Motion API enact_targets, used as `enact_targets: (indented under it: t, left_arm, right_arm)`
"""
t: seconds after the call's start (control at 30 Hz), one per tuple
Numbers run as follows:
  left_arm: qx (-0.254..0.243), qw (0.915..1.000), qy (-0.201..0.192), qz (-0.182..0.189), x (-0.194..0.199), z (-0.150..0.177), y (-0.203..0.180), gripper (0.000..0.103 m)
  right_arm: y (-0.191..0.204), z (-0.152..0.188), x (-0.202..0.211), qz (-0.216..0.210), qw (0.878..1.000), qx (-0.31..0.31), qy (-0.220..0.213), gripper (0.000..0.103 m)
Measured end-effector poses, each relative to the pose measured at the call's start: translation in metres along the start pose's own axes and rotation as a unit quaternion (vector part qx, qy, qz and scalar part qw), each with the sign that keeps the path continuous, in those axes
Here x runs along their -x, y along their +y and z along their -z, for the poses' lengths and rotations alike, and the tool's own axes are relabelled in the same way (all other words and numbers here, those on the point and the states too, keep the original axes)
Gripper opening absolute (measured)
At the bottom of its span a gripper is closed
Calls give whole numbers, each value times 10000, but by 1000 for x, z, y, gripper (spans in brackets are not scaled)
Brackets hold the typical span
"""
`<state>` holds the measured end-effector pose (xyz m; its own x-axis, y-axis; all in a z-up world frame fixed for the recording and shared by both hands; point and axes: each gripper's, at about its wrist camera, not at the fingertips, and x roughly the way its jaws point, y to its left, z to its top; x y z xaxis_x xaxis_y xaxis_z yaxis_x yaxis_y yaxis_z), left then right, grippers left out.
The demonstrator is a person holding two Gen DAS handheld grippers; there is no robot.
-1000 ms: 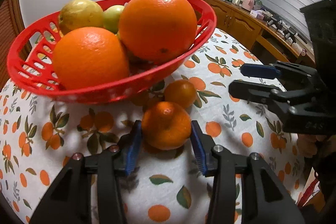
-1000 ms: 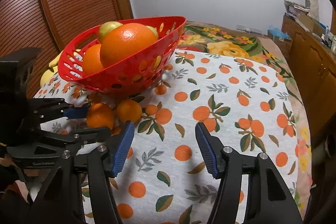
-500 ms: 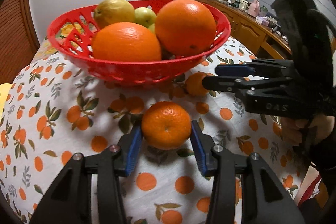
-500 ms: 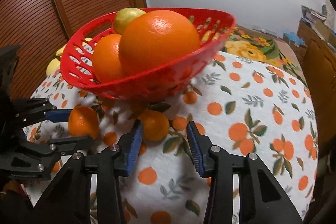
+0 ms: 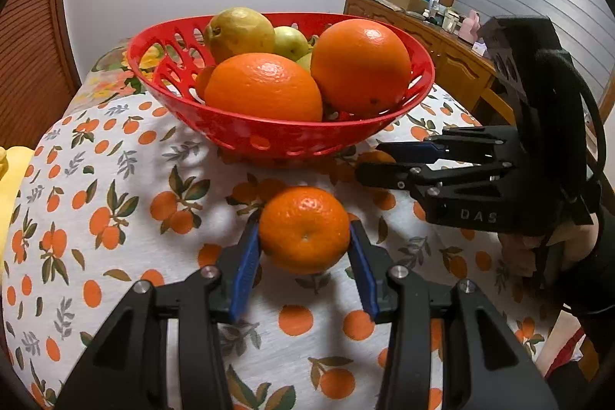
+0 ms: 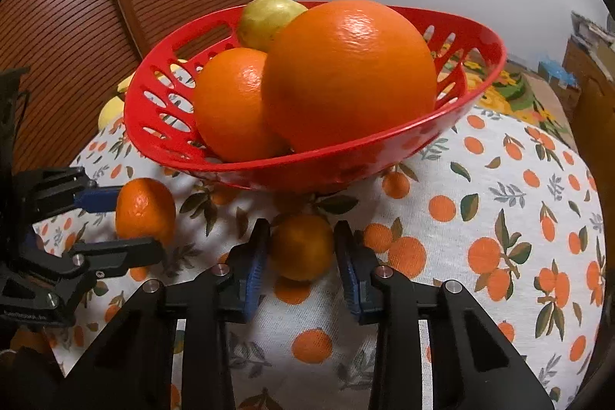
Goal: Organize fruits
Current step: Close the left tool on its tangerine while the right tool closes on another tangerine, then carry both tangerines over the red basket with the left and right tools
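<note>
While each claw grips a mandarin, oranges [image 5: 265,85] fill the red basket [image 5: 269,137].

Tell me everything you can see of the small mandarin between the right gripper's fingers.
The small mandarin is round, dull orange with a matte, faintly dimpled peel, darkened by the red basket's shadow. It sits on the orange-print tablecloth just in front of the basket. The right gripper is shut on it, blue pads pressing both sides. Its underside and stem end are hidden.

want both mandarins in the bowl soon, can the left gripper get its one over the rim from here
Probably yes. The left gripper is shut on its mandarin, and nothing stands between it and the red bowl; the big oranges leave little room inside.
</note>
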<state>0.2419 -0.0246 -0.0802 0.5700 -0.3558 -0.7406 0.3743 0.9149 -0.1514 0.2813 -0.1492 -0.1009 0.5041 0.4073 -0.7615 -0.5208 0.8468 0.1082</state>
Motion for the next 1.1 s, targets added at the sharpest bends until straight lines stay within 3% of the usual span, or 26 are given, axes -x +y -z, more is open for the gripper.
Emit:
enact_targets:
  t: [0.6, 1.1]
  left_arm:
    - [-76, 9993, -370, 26, 37, -4, -9, 44]
    - [-167, 9968, -780, -3, 71, -25, -16, 44]
  right_arm:
    - [14, 32, 59, 38, 9992, 25, -387, 32]
    - [27, 7, 109, 155, 9948, 268, -966, 32]
